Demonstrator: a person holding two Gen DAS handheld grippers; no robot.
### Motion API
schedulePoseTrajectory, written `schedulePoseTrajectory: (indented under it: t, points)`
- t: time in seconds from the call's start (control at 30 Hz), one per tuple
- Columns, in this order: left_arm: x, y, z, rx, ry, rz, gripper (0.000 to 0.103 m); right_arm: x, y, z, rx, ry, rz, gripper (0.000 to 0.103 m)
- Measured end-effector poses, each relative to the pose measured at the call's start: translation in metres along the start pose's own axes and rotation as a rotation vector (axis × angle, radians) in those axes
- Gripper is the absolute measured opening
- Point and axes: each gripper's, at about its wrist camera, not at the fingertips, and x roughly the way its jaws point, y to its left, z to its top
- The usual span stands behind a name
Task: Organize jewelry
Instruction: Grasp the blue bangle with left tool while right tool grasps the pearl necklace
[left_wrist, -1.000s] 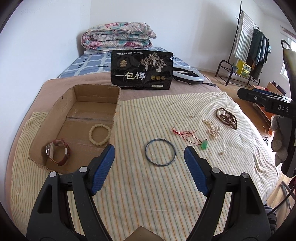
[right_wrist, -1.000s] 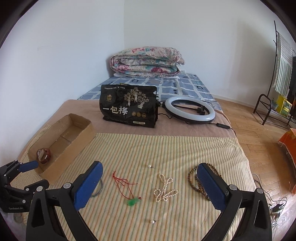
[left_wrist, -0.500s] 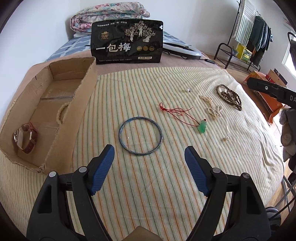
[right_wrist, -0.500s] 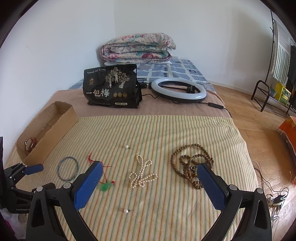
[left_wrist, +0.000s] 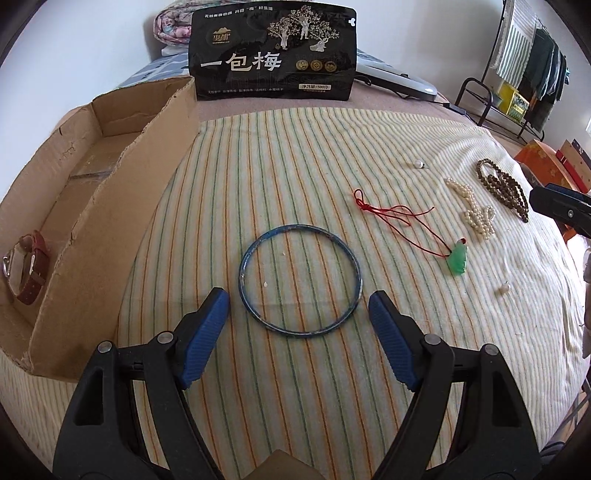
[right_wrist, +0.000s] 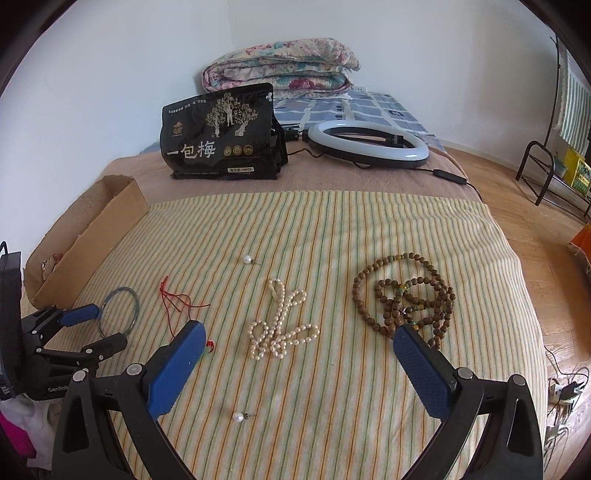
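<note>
Jewelry lies scattered on the striped blanket: blue bangle flat near its left edge beside the cardboard box, left gripper poised just short of it, fingers spread wide and empty! Further right come the red-corded green pendant, pearl strand and brown bead necklace. Right gripper hangs over the pearls, fingers wide apart, gripping nothing; a watch sits inside the box.

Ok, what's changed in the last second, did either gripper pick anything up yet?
No. Both came down toward the bed: the left gripper now open around the blue bangle, the right gripper open over the pearl strand. All jewelry lies where it was.
</note>
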Motion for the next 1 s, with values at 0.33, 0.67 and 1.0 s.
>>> schedulePoseTrajectory:
  t: [0.33, 0.67, 1.0]
  points:
    - [0.01, 0.0, 0.005, -0.008, -0.025, 0.029, 0.086, 0.023, 0.005, 0.0, -0.024, 0.04, 0.038, 0.1]
    - [0.013, 0.002, 0.007, -0.018, -0.034, 0.012, 0.086, 0.067, 0.008, -0.002, -0.016, 0.154, 0.012, 0.08]
    - [0.01, 0.006, 0.006, -0.031, -0.047, -0.013, 0.075, 0.067, 0.013, 0.002, -0.059, 0.147, -0.014, 0.023]
